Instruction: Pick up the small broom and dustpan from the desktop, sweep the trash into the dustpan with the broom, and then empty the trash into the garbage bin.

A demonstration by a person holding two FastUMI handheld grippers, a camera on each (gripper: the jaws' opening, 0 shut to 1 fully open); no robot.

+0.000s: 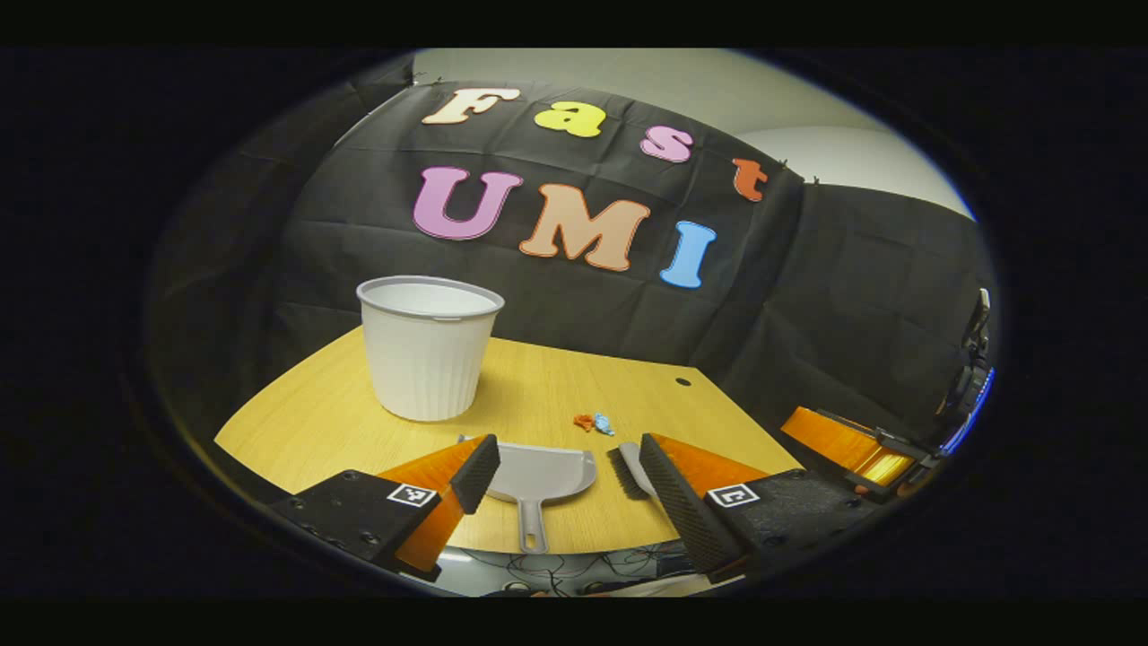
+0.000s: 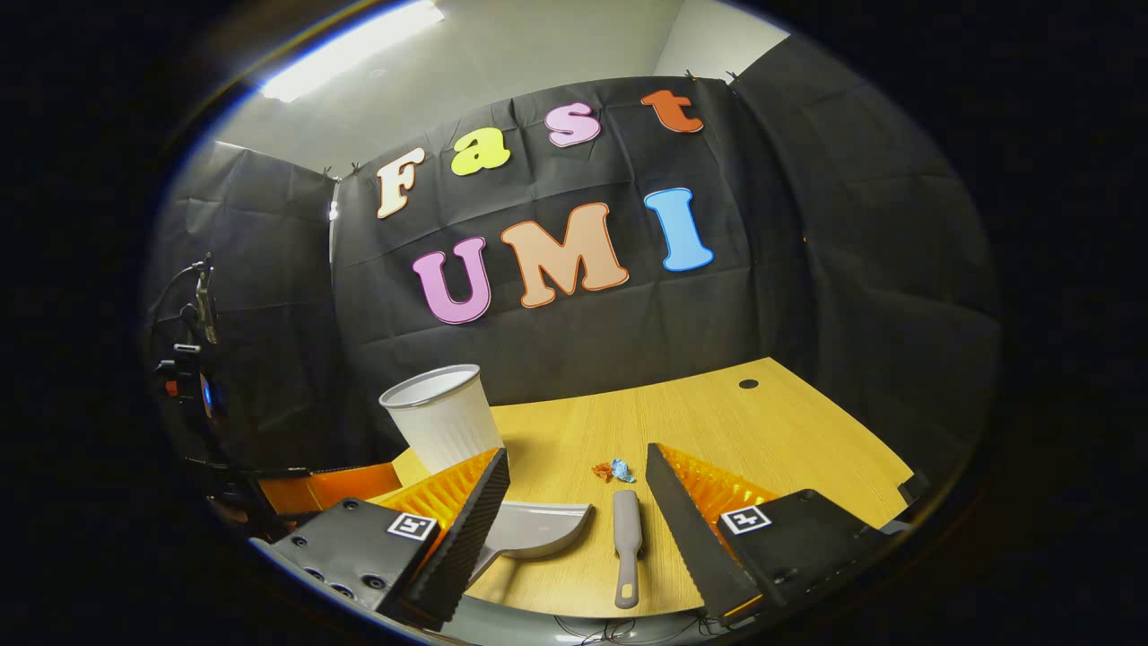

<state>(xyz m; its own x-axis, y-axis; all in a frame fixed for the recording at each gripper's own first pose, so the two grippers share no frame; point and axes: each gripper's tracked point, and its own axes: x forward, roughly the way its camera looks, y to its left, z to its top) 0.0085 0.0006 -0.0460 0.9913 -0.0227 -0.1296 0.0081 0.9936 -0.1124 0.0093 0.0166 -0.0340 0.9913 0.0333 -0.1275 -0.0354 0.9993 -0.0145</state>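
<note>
1. Lining up both tools is my step in hand: the left tool (image 1: 568, 480) hangs released above the near edge of the worktop (image 1: 538, 386), its fingers wide apart and framing the dustpan (image 1: 543, 474), nothing gripped.
2. The right tool (image 2: 578, 529) is likewise released and empty, fingers spread either side of the small broom (image 2: 627, 545), which lies flat with its handle toward me.
3. Dustpan and broom lie side by side near the front edge; the trash (image 2: 613, 470), a few small wrappers, sits just beyond them, and the garbage bin (image 1: 429, 348) stands upright farther back on the left.
4. To grasp well, I should lower each tool over its handle, squarely, before clenching.
5. Whether the broom's bristles touch the dustpan I cannot quite tell, so I should lift the broom gently.
</note>
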